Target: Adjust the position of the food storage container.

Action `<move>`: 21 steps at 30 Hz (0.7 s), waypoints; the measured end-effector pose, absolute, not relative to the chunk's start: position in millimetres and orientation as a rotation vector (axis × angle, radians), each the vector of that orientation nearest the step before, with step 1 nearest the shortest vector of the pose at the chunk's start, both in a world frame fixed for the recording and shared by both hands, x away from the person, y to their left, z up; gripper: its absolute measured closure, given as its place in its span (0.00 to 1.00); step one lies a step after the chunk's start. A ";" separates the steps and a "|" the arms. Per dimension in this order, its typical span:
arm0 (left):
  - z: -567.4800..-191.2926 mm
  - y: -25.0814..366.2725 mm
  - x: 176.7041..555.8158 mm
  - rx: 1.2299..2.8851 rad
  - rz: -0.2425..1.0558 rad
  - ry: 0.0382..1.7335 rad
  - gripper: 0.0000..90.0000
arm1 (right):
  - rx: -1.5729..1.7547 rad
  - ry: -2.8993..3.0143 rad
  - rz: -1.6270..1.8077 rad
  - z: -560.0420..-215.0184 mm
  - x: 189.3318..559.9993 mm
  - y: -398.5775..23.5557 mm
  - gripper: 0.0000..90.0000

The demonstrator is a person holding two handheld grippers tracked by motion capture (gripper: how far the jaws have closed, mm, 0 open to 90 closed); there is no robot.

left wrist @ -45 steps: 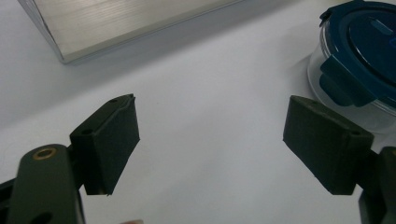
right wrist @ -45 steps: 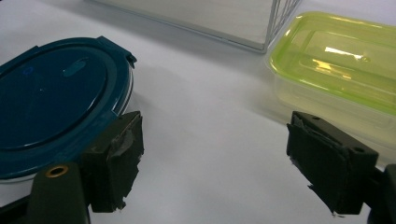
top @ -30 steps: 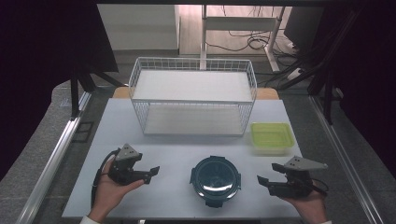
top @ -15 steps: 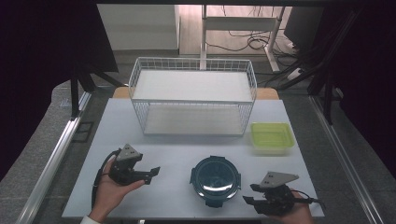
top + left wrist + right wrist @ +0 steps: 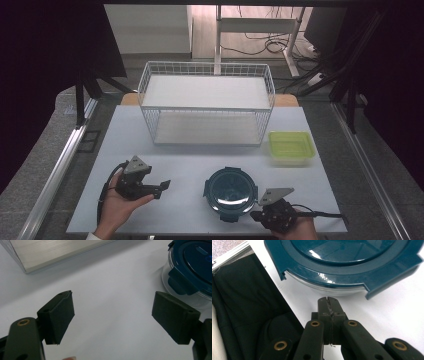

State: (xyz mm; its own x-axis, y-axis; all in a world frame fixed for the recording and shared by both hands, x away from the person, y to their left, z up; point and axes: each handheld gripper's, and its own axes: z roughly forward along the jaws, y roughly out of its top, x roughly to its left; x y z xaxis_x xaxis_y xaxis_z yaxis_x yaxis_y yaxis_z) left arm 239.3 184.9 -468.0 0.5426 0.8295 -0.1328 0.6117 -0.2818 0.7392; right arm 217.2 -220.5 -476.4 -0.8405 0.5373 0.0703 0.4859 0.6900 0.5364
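A round glass container with a dark teal clip-on lid (image 5: 231,192) (image 5: 192,265) (image 5: 342,265) stands at the front middle of the white table (image 5: 185,160). My left gripper (image 5: 162,189) (image 5: 112,315) rests in a hand to the container's left, jaws open with bare table between them. My right gripper (image 5: 254,216) (image 5: 328,301) sits at the container's near right side, its tips just short of the lid's rim. Its jaws have just been closing and now stand shut with nothing between them.
A white wire basket (image 5: 207,107) stands at the back middle of the table. A shallow green tray (image 5: 291,146) lies to its right. Metal rails run along both table sides, and dark fabric hangs below the near edge.
The right gripper has moved left and down toward the container's near right side, and its jaws have gone from wide open to shut. The left gripper has stayed put.
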 end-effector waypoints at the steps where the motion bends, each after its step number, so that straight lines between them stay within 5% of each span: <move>1: -468.0 184.9 239.3 2.006 0.358 1.163 0.20 | 0.851 2.803 0.849 -476.4 217.2 -220.5 0.98; 21: -469.5 184.3 241.6 2.017 0.357 1.172 0.20 | 0.859 2.802 0.814 -482.5 223.4 -200.0 0.98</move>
State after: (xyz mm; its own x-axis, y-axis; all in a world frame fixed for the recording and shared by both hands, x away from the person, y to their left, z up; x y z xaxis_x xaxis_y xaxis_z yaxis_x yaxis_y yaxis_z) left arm 241.6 184.3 -469.5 0.5395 0.8321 -0.1288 0.6190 -0.2882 0.7306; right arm 223.4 -200.0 -482.5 -0.8360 0.5457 0.0587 0.4922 0.6982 0.5199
